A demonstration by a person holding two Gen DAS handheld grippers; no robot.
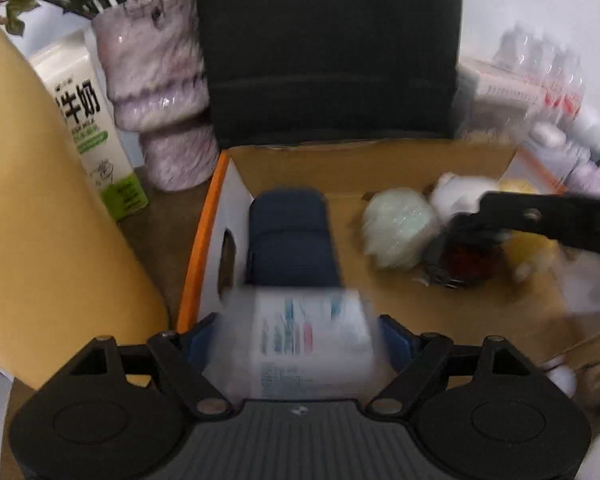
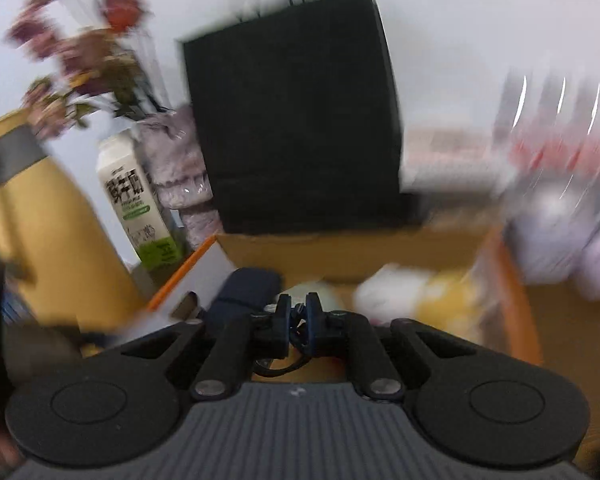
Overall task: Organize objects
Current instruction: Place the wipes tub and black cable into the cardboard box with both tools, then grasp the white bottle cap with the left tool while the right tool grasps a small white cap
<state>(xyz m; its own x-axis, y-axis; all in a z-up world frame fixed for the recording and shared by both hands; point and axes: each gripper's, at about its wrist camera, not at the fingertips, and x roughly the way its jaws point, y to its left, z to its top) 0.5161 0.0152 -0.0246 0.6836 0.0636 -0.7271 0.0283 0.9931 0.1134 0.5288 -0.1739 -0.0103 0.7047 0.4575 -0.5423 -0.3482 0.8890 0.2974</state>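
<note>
My left gripper (image 1: 300,332) is shut on a white bottle with a dark blue cap (image 1: 296,312) and holds it over the left part of an open cardboard box (image 1: 380,160). In the box lie a pale green ball (image 1: 400,228), a white item (image 1: 456,192) and a yellow item (image 1: 532,248). My right gripper (image 2: 298,316) is shut on a small dark object with a thin black cord (image 2: 300,336), above the box; the left wrist view shows it (image 1: 472,236) over a dark reddish object. The frames are blurred.
A black paper bag (image 1: 328,48) stands behind the box. Left of it are a purple vase with flowers (image 1: 160,80), a milk carton (image 1: 88,120) and a yellow flask (image 1: 40,240). Water bottles (image 1: 540,68) stand at the right.
</note>
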